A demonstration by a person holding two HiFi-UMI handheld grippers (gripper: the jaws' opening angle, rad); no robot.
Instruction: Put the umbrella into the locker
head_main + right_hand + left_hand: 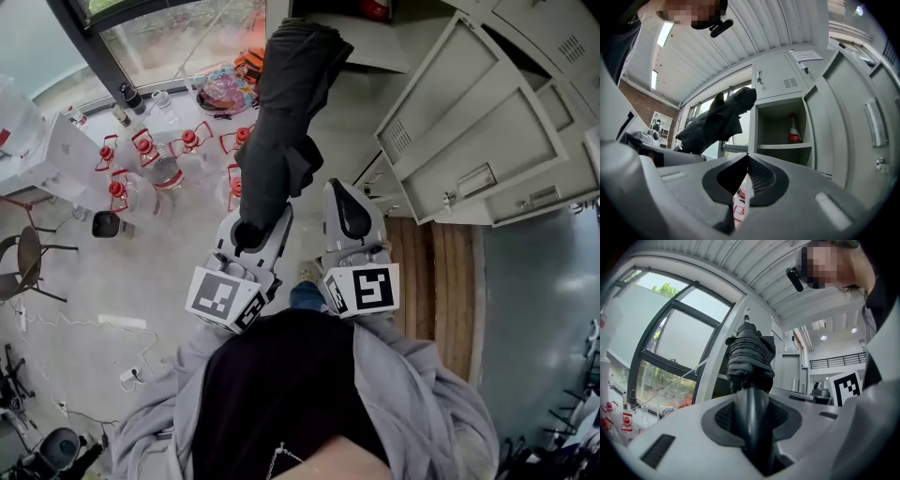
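A folded black umbrella point(281, 122) sticks out level from my left gripper point(251, 234), which is shut on its dark handle point(751, 413). In the left gripper view the bundled canopy point(750, 357) fills the middle. The umbrella's far end reaches towards the open grey locker compartment point(375, 47). In the right gripper view the umbrella point(717, 122) lies just left of that compartment point(780, 159). My right gripper point(349, 211) is beside the left one, to its right. It is shut with nothing between its jaws point(747, 157).
A red-labelled bottle point(793, 129) stands on the shelf inside the open compartment. Open grey locker doors point(478, 122) swing out at the right. Several clear jugs with red caps point(150, 164) stand on the floor by the window. A chair point(28, 258) is at the far left.
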